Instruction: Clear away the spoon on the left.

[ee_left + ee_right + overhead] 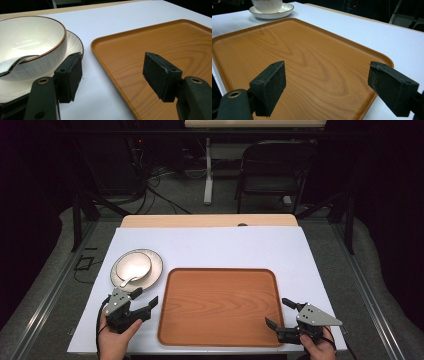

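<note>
Fingers (71,75) of our left gripper (139,301) are gaping wide, holding nothing (same for our right gripper (280,312)), waiting by the bowl (132,266) and tray (172,330).

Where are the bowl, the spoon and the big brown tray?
bowl (132,265), high view, on its white inside.
spoon (13,64), left gripper view, on its handle.
tray (220,306), high view, on its bare wooden floor.

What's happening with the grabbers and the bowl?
Left gripper open, right gripper open, both empty. Bowl on plate, spoon inside. Tray bare, nothing blocking.
</note>
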### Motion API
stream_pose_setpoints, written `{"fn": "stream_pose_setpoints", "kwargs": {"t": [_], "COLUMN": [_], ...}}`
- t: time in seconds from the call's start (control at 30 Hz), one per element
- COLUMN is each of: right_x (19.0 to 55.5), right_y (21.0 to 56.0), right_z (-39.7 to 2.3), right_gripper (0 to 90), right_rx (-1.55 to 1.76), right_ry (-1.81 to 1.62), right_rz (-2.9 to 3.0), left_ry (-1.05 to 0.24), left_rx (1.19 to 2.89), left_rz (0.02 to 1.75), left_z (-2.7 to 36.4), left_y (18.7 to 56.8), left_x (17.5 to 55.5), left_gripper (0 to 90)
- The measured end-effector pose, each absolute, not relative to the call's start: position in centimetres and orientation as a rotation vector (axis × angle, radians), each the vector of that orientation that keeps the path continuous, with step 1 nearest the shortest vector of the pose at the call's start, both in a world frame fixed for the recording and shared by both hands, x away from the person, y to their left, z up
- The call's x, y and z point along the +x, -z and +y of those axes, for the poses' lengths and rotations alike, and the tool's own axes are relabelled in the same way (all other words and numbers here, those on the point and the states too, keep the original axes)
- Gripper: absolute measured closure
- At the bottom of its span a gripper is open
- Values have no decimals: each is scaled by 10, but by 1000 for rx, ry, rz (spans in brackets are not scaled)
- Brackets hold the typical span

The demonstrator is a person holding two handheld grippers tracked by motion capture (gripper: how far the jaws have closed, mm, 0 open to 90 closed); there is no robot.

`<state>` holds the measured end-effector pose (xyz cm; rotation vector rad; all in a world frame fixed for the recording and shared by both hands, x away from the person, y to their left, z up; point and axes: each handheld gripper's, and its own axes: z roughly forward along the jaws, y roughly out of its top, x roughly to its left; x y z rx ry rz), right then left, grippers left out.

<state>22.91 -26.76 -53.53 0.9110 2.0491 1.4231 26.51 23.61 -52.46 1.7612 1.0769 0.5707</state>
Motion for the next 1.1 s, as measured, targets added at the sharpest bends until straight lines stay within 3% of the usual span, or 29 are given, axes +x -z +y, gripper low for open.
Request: {"fn": "stream_pose_setpoints", "kwargs": {"t": [0.17,0.77,0.97,1.1], "right_x": [229,228,228,228], "right_y": [535,535,535,535], "right_z": [-268,-268,-268,-268], "right_gripper": [144,144,144,144], "right_rx": [909,911,914,911], "right_ry": [-1420,-1421,-1423,-1421], "right_rz": [2049,2044,2043,2043], "left_ry": [-589,-641,-637,-644], "left_rx": [1769,1818,1816,1815], "left_rz": [1097,1184,1235,1267], "left_z": [238,251,259,265], "left_y": [521,497,500,503], "left_x": [266,275,280,283], "left_gripper": [361,800,890,900]}}
